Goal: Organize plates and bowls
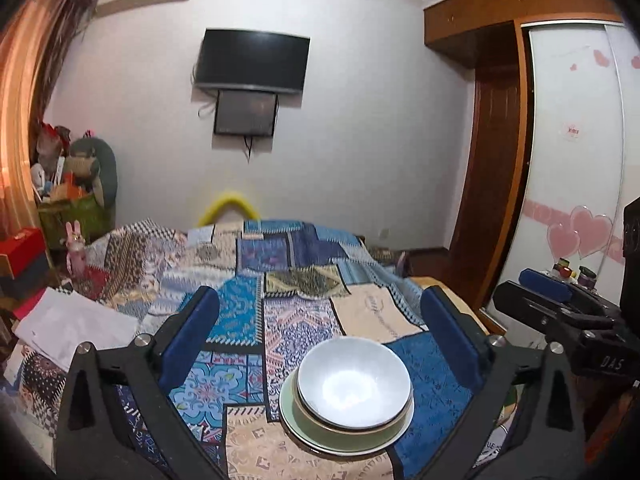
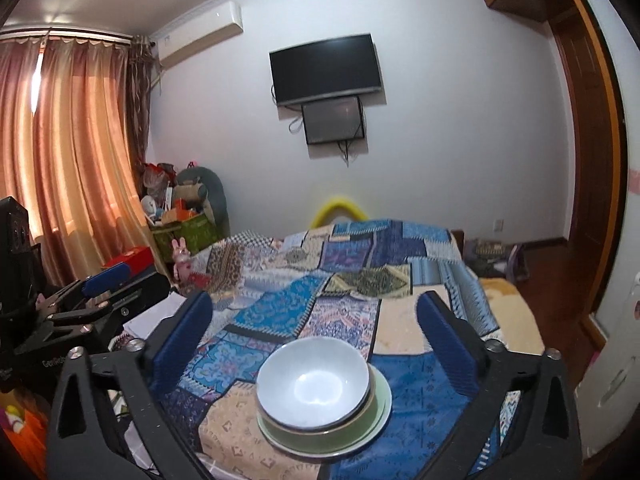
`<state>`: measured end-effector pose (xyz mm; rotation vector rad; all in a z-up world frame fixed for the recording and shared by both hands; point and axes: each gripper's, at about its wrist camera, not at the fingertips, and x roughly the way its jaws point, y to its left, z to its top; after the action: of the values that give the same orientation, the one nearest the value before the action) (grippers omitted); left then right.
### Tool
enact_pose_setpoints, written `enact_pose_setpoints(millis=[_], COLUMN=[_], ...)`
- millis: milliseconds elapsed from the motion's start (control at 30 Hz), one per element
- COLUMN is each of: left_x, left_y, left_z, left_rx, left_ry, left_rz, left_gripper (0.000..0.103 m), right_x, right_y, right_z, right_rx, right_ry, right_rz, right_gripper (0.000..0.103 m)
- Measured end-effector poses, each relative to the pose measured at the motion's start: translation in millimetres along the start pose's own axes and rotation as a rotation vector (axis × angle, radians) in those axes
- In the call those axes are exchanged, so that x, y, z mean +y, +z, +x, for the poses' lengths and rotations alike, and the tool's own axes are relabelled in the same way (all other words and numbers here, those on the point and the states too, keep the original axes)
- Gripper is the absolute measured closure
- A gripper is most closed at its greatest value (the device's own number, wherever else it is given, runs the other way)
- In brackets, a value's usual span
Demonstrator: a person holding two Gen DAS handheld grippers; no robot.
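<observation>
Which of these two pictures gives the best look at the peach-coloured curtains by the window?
The right wrist view: the peach-coloured fabric curtains fill its left side from the rail down, folds and scalloped top showing. The left wrist view catches only a narrow, warped strip of them at its left edge.

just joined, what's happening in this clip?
A person holds a two-finger gripper in each hand over a bed with a patchwork quilt. The dishes are already stacked there: a white ceramic bowl nested in an olive-green bowl, on a pale green plate. The left gripper and right gripper both have jaws wide open, holding nothing and clear of the stack.
</observation>
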<state>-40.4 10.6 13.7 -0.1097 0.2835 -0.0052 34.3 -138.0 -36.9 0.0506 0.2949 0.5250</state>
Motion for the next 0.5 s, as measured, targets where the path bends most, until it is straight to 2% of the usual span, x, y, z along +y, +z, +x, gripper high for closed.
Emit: enact_pose_setpoints(millis=[500], left_x=[-6.4], left_y=[-7.3], left_z=[-15.5], left_rx=[-0.051], left_ry=[0.020], left_rz=[0.034], left_gripper=[0.000], right_x=[1.1], right_y=[-4.4], right_z=[-1.9], right_rx=[-0.015], right_ry=[0.010], right_rz=[-0.004], right_gripper=[0.000])
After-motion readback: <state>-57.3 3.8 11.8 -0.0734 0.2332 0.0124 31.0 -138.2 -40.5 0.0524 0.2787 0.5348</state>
